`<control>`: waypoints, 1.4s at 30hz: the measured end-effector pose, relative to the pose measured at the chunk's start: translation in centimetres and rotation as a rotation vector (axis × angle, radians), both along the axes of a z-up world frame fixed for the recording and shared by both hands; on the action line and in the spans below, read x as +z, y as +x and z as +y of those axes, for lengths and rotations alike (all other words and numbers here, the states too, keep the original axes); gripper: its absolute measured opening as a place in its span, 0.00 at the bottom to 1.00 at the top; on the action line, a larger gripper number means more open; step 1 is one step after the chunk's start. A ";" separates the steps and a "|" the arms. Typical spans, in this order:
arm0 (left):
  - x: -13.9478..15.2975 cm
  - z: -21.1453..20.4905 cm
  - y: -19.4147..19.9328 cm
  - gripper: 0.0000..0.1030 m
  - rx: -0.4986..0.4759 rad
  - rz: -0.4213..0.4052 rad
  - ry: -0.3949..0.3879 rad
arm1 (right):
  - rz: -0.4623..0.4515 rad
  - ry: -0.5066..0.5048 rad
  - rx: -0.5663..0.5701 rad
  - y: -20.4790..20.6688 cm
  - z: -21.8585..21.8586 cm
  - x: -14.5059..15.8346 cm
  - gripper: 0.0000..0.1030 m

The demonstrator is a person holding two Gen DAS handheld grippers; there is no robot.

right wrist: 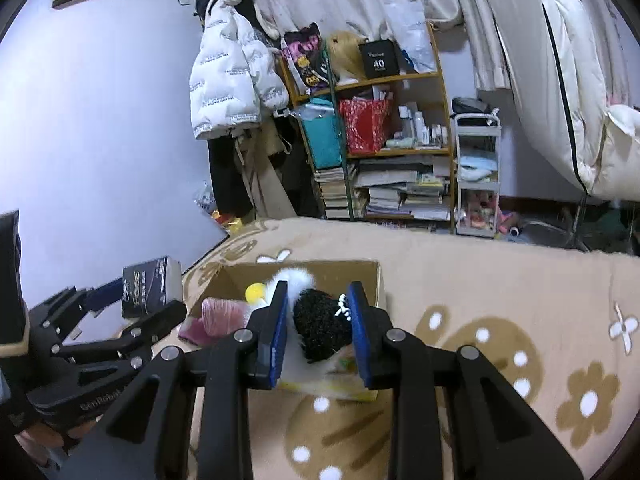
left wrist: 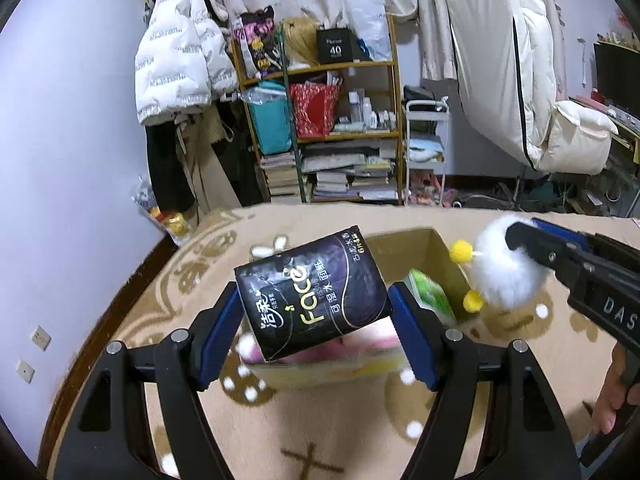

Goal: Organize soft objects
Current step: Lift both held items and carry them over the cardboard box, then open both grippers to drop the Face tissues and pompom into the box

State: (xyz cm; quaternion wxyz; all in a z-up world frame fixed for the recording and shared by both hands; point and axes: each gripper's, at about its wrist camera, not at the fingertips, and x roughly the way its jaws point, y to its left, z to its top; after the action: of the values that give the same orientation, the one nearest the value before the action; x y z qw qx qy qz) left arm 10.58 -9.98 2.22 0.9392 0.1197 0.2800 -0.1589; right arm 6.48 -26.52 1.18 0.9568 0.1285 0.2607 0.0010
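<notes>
The left tongs pinch a black tissue pack, tilted, held clear above the near rim of the cardboard box. The right tongs clamp a fluffy black-and-white plush toy above the same box, near its right wall. The box stands open on a patterned blanket; pink and green soft items lie inside. Open blanket surface extends right of the box.

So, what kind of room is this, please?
Most likely a lived-in bedroom: a padded white jacket hangs on the wall, a crowded wooden shelf holds books and toiletries, and the cardboard box sits on a flower-patterned blanket.
</notes>
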 end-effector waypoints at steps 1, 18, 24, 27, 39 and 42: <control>0.2 0.0 0.4 0.71 0.001 -0.004 -0.002 | -0.006 0.001 0.002 0.1 -0.1 0.3 0.29; -3.1 0.0 6.3 0.71 0.039 0.098 0.015 | -0.050 0.007 0.067 5.7 0.1 -1.6 0.31; -4.3 -0.2 7.3 0.71 0.040 0.124 0.019 | 0.035 0.085 0.075 7.0 -0.5 -4.4 0.31; -4.3 0.0 7.6 0.71 0.041 0.131 0.005 | 0.040 0.112 0.076 7.2 -1.0 -5.0 0.31; -4.5 -0.3 8.4 0.81 0.040 0.167 -0.002 | 0.065 0.149 0.088 7.7 -1.2 -5.9 0.37; -4.6 -0.2 8.1 0.83 0.047 0.153 0.006 | 0.066 0.149 0.091 7.5 -1.1 -6.0 0.37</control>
State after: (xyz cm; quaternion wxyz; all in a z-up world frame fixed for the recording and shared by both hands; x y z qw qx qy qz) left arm 18.71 -10.23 -2.37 0.9182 0.1035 0.3540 -0.1447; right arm 13.99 -27.66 -4.80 0.9345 0.1873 0.2970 0.0595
